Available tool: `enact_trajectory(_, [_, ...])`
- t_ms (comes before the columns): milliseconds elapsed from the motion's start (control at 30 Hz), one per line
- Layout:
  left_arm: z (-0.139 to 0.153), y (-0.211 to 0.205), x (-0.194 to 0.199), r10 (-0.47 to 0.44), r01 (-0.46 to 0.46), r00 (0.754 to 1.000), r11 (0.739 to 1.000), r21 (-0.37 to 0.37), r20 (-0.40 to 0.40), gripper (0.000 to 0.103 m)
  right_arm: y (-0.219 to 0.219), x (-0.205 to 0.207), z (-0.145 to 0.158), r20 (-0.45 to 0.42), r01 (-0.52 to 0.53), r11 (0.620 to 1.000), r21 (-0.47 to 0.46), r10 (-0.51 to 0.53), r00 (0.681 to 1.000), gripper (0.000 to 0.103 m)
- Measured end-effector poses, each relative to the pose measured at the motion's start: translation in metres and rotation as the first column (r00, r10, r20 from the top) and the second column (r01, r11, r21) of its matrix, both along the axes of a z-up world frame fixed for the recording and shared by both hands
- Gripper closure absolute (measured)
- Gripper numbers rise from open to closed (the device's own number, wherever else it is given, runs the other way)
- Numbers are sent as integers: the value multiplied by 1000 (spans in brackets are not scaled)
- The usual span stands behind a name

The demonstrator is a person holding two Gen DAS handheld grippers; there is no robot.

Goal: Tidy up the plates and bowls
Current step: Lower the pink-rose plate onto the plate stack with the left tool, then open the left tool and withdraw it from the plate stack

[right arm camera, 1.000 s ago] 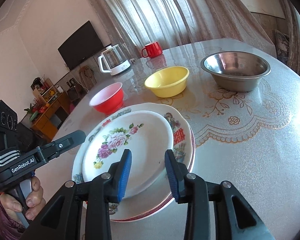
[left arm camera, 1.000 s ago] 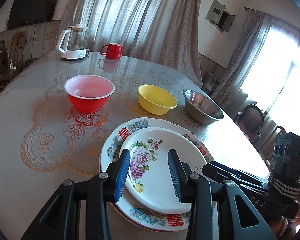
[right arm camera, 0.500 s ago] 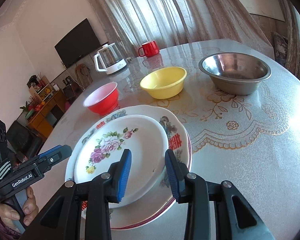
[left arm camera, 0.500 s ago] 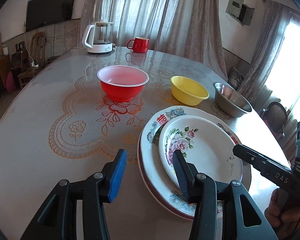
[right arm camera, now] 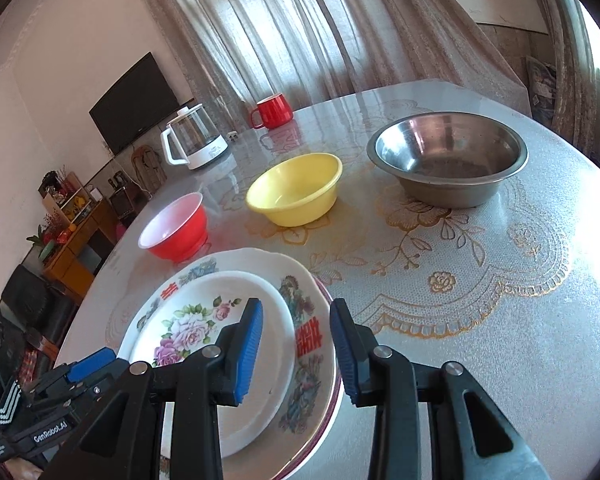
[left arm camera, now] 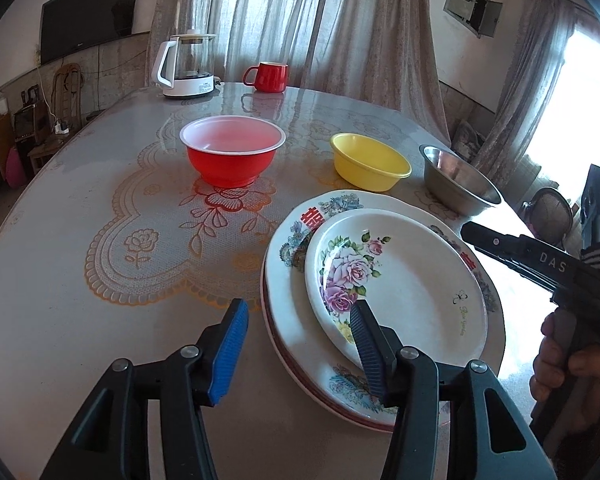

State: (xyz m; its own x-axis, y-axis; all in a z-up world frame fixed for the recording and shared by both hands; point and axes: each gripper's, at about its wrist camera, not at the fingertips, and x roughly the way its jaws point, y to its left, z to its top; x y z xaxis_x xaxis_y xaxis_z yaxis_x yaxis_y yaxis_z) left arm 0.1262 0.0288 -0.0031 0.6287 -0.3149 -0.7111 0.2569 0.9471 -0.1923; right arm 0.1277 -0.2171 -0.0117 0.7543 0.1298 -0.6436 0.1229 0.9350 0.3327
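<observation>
Plates: from the left wrist, the rose plate (left arm camera: 396, 280) sits stacked on the larger plate (left arm camera: 288, 320), just ahead-right of the left tongs (left arm camera: 298, 332), whose jaws have just been opening, empty. Likely stiff, slippery, breakable; grip the rim.

From the right wrist, the right tongs (right arm camera: 296, 344) hover part-open above the stack, holding nothing.

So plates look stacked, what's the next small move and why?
Probably swing the left gripper, open and holding nothing, toward the red bowl. The rose plate already sits on the bigger plate, while the red, yellow and steel bowls stand apart, not nested.
</observation>
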Motion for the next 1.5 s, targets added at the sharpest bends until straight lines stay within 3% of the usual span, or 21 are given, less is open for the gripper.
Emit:
enact_trajectory(200, [-2,-2,1,-20,20,1000,1000,-8,-8,49,-8,25,-14,-57,-24,997,79,28,998,64])
enact_trajectory(633, [-3,-6,-5,-45,44,999,998,-33,-8,48,-7,23,-19,-77,-15,995,94,23,997,62])
enact_trajectory(1067, [-4,-4,-17,-33,32,999,999,-34,-15,47,-13,4,-22,-93,-22,991,131,34,995,62])
enact_trajectory(1500, [6,4,-25,18,-18,1000,999,-31,-12,37,-19,-32,-18,-61,30,991,131,-22,998,61])
